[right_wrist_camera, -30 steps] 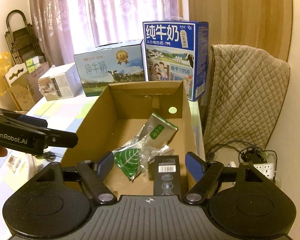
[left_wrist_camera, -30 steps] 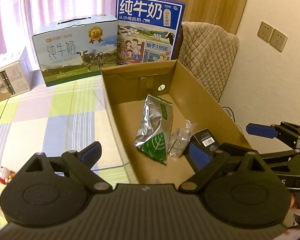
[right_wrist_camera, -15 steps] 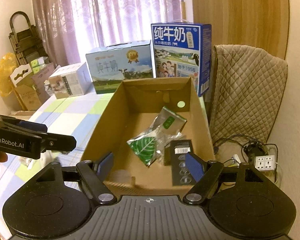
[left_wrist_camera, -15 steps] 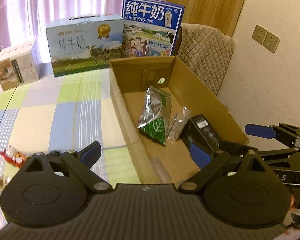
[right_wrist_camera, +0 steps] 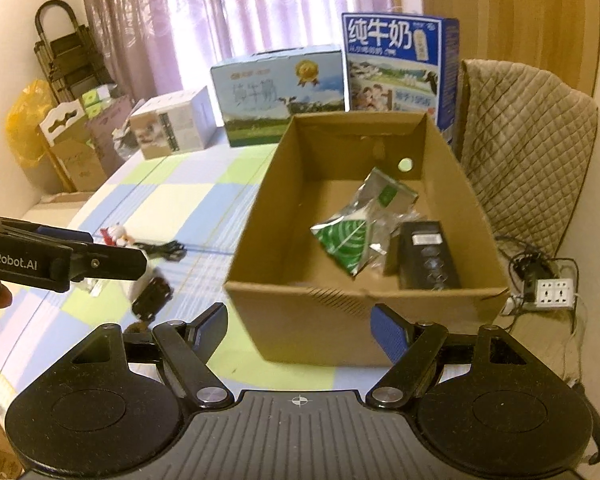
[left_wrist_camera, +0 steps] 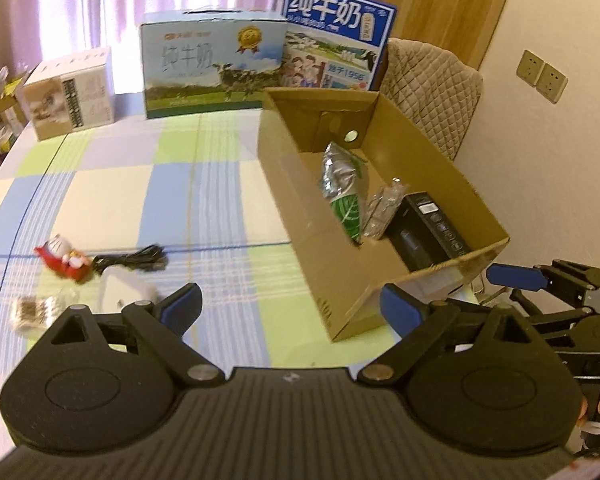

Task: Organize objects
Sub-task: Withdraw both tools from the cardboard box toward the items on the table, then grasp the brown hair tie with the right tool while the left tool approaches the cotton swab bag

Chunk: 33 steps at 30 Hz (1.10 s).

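- Left tool (left_wrist_camera: 290,306): jaws spread wide, holding nothing, hovering over the counter (left_wrist_camera: 140,200) just short of the cardboard box (left_wrist_camera: 324,248).
- Right tool (right_wrist_camera: 298,326): jaws wide, nothing held, facing the box's near wall.
- In the box: foil pouch (right_wrist_camera: 352,224), clear wrapper (left_wrist_camera: 384,208), black box (right_wrist_camera: 428,256).
- On the counter, left of the box: red-white figurine (left_wrist_camera: 62,258), black cable (left_wrist_camera: 132,260), white adapter (left_wrist_camera: 122,290).

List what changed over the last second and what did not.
Both claws, left and right, drew back from the brown cardboard box; loose items on the checked tablecloth came into view. Both stayed open and empty. The box contents kept their places.
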### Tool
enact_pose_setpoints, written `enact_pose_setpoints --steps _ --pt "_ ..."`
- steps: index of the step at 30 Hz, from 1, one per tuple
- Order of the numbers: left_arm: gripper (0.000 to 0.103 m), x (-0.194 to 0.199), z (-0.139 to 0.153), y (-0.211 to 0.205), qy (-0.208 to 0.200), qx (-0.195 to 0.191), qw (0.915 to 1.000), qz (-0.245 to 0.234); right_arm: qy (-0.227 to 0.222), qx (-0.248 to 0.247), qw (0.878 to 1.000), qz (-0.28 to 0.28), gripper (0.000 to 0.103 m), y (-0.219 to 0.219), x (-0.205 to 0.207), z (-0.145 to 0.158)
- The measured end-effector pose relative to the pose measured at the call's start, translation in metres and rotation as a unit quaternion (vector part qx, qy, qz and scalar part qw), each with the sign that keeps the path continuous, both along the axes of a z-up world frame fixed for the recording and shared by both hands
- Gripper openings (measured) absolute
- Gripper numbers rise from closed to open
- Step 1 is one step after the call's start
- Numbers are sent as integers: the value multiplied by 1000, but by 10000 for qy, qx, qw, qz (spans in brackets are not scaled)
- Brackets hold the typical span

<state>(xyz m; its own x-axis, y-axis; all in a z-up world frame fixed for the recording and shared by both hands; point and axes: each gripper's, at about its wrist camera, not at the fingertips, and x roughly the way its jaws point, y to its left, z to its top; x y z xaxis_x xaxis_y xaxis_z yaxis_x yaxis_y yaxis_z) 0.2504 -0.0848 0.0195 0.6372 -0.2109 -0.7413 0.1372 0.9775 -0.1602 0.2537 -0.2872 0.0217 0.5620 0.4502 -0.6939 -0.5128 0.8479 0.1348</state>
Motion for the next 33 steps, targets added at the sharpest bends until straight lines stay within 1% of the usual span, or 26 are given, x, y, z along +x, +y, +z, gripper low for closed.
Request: enact_pose_setpoints --steps 8,19,27,33 --pt "94 -17 -6 29 93 -34 9999 112 118 -36 9998 170 76 25 -18 -5" --pt "94 -33 -17 72 270 47 9989 372 298 -77 9988 372 76 64 -32 -20" --pt "94 -48 -33 113 467 132 9958 780 454 -83 9972 585 76 97 -40 -37" --pt "94 -57 -41 145 526 219 9924 1090 503 -118 9956 783 76 126 -42 -48"
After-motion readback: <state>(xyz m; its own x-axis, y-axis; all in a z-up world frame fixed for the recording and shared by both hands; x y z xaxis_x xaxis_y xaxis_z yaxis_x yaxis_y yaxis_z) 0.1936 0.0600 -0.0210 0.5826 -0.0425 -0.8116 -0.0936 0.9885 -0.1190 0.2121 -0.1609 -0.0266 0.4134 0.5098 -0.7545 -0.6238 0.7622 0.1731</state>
